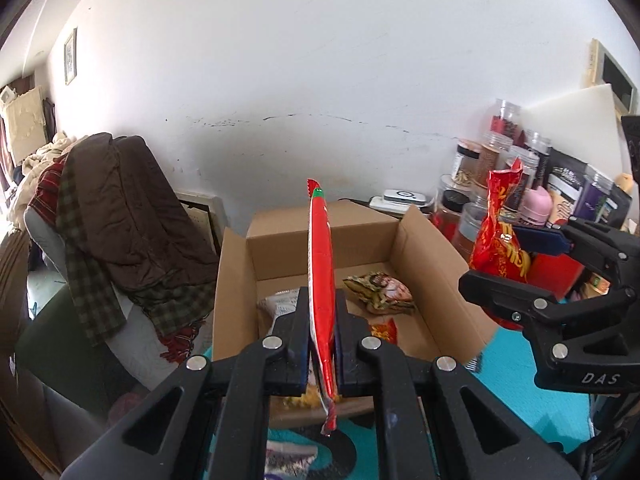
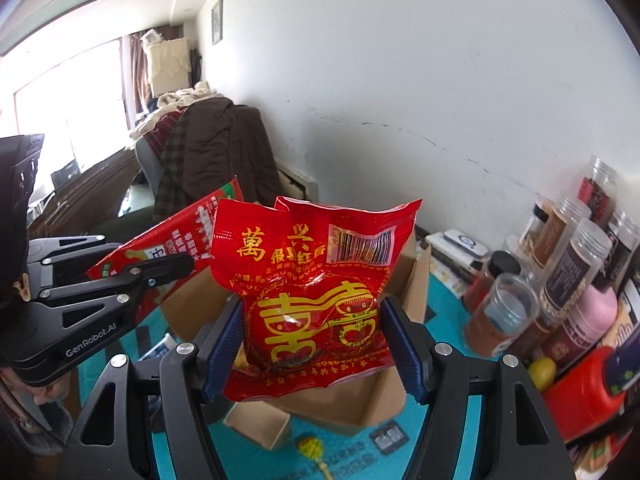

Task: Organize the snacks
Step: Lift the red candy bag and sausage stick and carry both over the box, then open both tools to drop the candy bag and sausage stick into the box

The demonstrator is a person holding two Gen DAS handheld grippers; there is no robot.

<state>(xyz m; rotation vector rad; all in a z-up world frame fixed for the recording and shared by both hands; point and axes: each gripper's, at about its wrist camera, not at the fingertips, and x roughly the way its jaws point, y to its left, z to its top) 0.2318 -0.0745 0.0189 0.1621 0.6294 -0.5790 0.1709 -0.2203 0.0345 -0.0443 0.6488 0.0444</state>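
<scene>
While both grippers hang above the open cardboard box (image 1: 416,248) at centre frame, left gripper (image 1: 322,320) clamps a thin red packet (image 1: 320,260) edge-on, right gripper (image 2: 314,340) pinches a puffy red snack bag (image 2: 312,280), centre frame.

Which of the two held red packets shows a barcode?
The puffy red packet in the right tool, barcode top right. The left tool grips a flat red packet edge-on.

Left tool (image 1: 322,344) pinching red packet (image 1: 320,280), above cardboard box (image 1: 424,280)
</scene>
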